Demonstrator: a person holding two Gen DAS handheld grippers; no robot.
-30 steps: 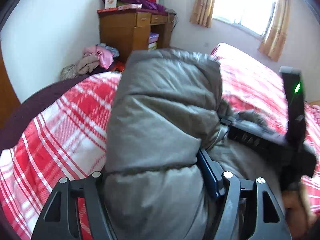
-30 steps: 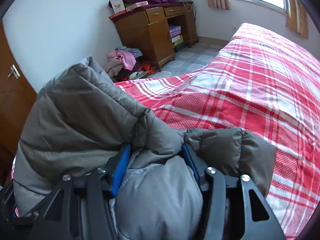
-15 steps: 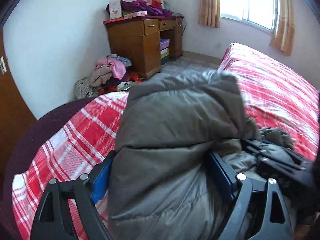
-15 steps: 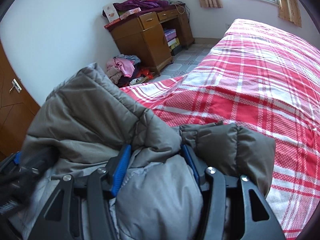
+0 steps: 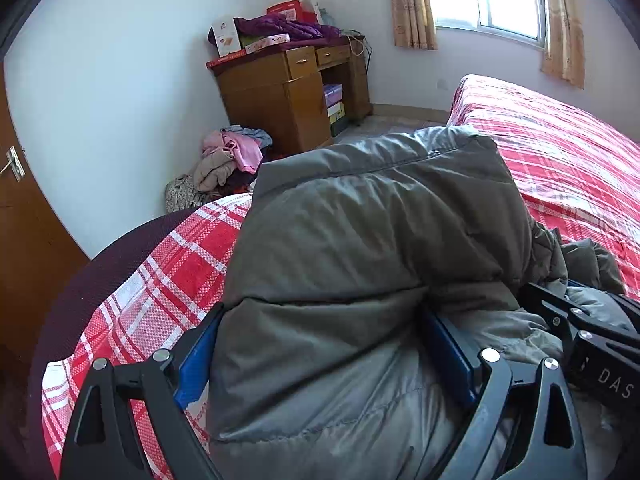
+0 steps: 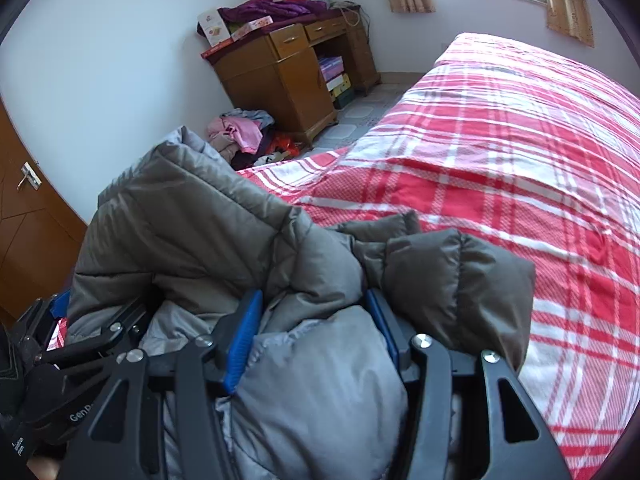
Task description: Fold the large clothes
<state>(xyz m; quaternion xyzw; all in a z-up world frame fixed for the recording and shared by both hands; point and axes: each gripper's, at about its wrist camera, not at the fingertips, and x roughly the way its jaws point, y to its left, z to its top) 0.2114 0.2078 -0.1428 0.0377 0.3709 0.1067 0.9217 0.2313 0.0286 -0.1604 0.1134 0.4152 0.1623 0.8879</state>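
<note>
A bulky grey puffer jacket [image 5: 372, 240] is bunched up over the near end of the red plaid bed [image 5: 568, 160]. My left gripper [image 5: 324, 344] is shut on a thick fold of it, blue pads pressed into both sides. My right gripper [image 6: 312, 320] is shut on another fold of the jacket [image 6: 208, 220], with a padded sleeve or flap [image 6: 460, 280] hanging to its right. The right gripper shows at the right edge of the left wrist view [image 5: 580, 320], close beside the left one. The left gripper shows at the lower left of the right wrist view [image 6: 80, 344].
A wooden desk [image 6: 288, 72] with boxes and purple cloth on top stands against the far wall. A pile of clothes [image 6: 244, 132] lies on the floor beside it. A wooden door [image 6: 24, 216] is at the left. The plaid bed [image 6: 500, 152] stretches right toward the window.
Both grippers have lifted and shifted with the jacket held. The views tilted up toward the desk and window. The two grippers stayed close together and kept their hold.
</note>
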